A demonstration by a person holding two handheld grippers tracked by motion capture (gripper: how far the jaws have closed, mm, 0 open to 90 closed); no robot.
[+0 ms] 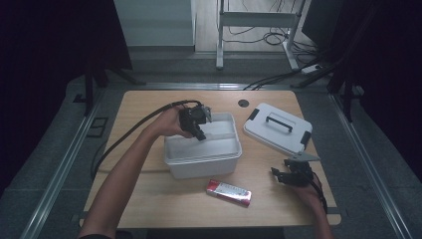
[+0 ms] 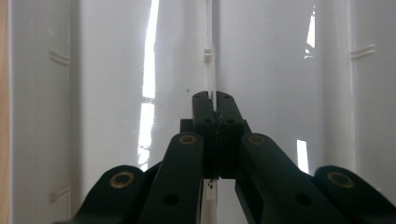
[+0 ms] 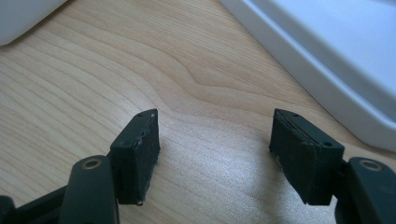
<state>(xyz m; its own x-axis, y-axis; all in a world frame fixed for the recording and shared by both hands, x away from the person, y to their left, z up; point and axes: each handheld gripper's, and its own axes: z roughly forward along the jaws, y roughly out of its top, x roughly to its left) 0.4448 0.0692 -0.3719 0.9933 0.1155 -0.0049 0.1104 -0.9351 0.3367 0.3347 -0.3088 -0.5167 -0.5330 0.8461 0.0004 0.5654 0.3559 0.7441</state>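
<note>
The left gripper (image 1: 198, 123), fingers pinched on the box's (image 1: 201, 167) thin divider (image 2: 213, 56), should lift it; right gripper (image 1: 291, 174), at four o'clock, waits wide.

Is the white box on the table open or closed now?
Open. The white box has no cover on it; its lid, with a dark handle, lies apart on the table to its right.

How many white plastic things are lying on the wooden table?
2. The open white box stands at the table's middle, with the left gripper reaching inside. Its lid, with a dark handle, lies to the right, toward the far edge.
</note>
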